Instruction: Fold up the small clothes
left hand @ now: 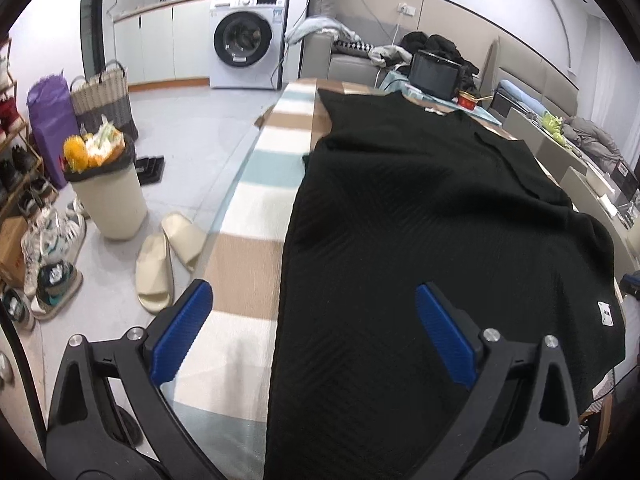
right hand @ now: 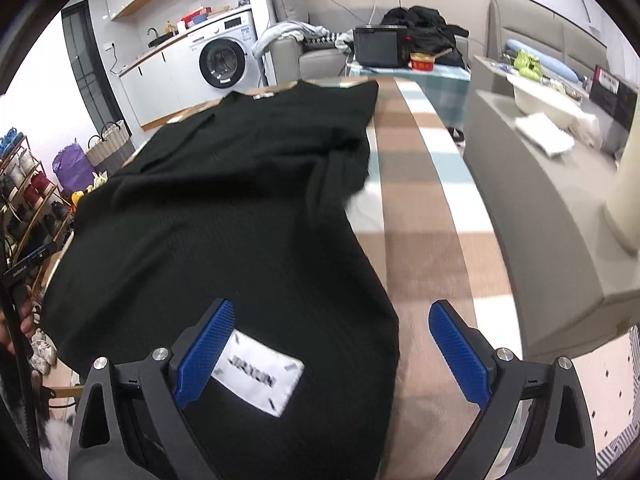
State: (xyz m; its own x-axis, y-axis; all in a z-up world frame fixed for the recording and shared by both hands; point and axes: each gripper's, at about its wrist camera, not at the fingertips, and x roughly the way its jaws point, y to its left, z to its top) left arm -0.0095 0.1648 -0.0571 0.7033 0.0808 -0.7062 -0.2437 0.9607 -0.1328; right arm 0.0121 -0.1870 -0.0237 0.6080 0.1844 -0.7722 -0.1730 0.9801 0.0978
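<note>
Lying lengthwise, collar far: black shirt [left hand: 420, 220] | both fingers spread wide, empty

I counted one black garment [left hand: 420, 240] on the striped tabletop [left hand: 256, 208], with one white label [right hand: 258, 376] near its hem. I had two grippers, left [left hand: 314, 334] and right [right hand: 332, 354]. Beyond the far edge stood one washing machine [left hand: 248, 40]; below the tabletop's left edge, one bin [left hand: 110, 200] and two slippers [left hand: 168, 258].
</note>
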